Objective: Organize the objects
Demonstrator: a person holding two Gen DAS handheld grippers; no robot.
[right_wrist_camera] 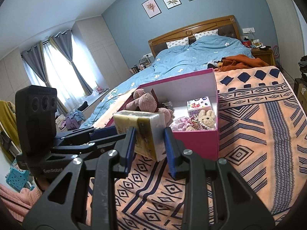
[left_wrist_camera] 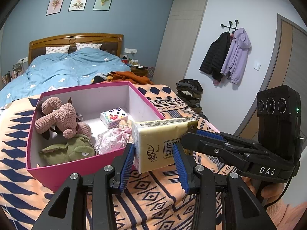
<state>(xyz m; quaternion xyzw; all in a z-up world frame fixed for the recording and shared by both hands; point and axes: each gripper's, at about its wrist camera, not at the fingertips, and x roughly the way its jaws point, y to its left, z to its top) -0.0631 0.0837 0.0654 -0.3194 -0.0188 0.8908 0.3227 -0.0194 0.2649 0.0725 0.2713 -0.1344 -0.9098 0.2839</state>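
Note:
A gold-and-white tissue pack (left_wrist_camera: 163,140) hangs just above the patterned blanket, off the near right corner of the open pink box (left_wrist_camera: 57,170). My left gripper (left_wrist_camera: 153,149) is shut on its near end, blue pads pressed to both sides. My right gripper (left_wrist_camera: 189,137) comes in from the right and clamps the far end. In the right wrist view the tissue pack (right_wrist_camera: 142,126) sits between the right gripper's (right_wrist_camera: 149,134) pads, and the left gripper (right_wrist_camera: 113,130) reaches in from the left. In the box lie a pink crochet toy (left_wrist_camera: 61,117), a green plush (left_wrist_camera: 71,151), a flowered tissue packet (left_wrist_camera: 114,117) and a pink lace pouch (left_wrist_camera: 113,138).
An orange blanket with navy patterns (left_wrist_camera: 163,195) covers the foot of the bed under the box. Behind it lie a blue duvet (left_wrist_camera: 63,71) and a rust-coloured heap of clothes (left_wrist_camera: 130,76). Coats (left_wrist_camera: 226,57) hang on the right wall. A small beige bunny (right_wrist_camera: 206,117) sits in the box (right_wrist_camera: 197,143).

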